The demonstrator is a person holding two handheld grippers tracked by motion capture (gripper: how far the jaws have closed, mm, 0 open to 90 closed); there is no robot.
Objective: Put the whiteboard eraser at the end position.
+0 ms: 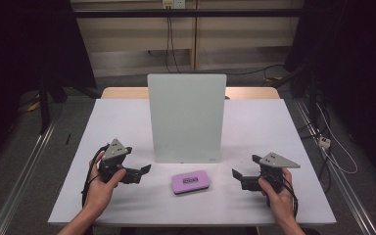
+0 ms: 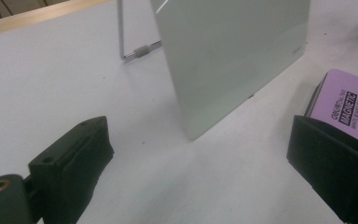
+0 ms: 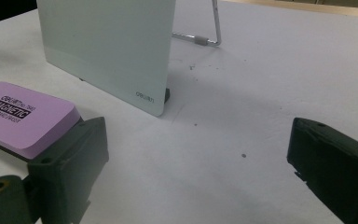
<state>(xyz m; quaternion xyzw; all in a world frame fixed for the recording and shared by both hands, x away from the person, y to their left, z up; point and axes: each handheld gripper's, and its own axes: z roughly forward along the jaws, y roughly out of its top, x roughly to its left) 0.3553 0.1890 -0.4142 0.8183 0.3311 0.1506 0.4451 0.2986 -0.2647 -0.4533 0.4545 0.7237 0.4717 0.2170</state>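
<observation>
So my flat purple magnetic eraser lies on the white surface, right between my left claw and right claw, touching neither; both gape wide apart.

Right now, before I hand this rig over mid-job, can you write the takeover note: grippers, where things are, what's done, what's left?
Left gripper: open, empty, on the table left of the purple eraser, jaws pointing toward it.
Right gripper: open, empty, on the eraser's right, also facing it.
Eraser: flat on the table, label up, between both grippers, just in front of the whiteboard.
Whiteboard: upright on its stand, surface looks clean.
Done: nothing grasped yet.
Left: probably pick up the eraser; either gripper looks close enough.
</observation>
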